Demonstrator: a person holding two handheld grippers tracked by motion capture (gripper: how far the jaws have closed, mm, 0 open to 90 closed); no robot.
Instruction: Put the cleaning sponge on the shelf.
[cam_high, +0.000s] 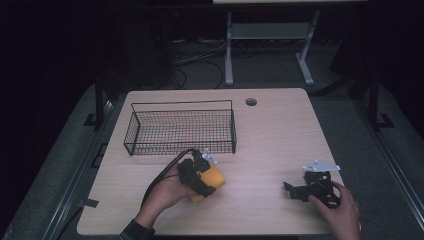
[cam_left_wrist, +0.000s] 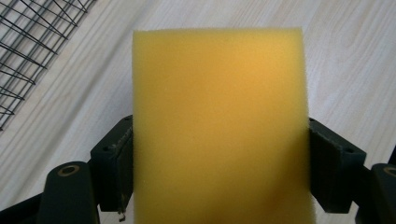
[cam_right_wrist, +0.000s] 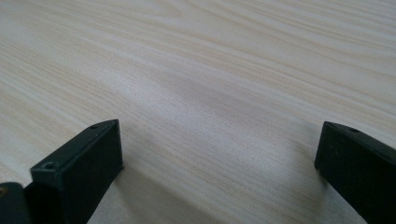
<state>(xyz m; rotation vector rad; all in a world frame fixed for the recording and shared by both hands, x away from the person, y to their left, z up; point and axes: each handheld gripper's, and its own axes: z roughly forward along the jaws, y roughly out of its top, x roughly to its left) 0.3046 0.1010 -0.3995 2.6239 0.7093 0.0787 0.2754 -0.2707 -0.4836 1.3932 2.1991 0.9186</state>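
Note:
A yellow sponge sits between the jaws of my left gripper, just in front of the black wire basket. In the left gripper view the sponge is a tall yellow block with both black pads pressed against its sides, so the gripper is shut on it. My right gripper rests low over the table at the front right, held by a hand. Its jaws stand wide apart in the right gripper view, with bare wood between them.
The wire basket's mesh shows at the upper left of the left gripper view, close to the sponge. A round cable hole lies near the table's far edge. Metal desk legs stand on the floor beyond.

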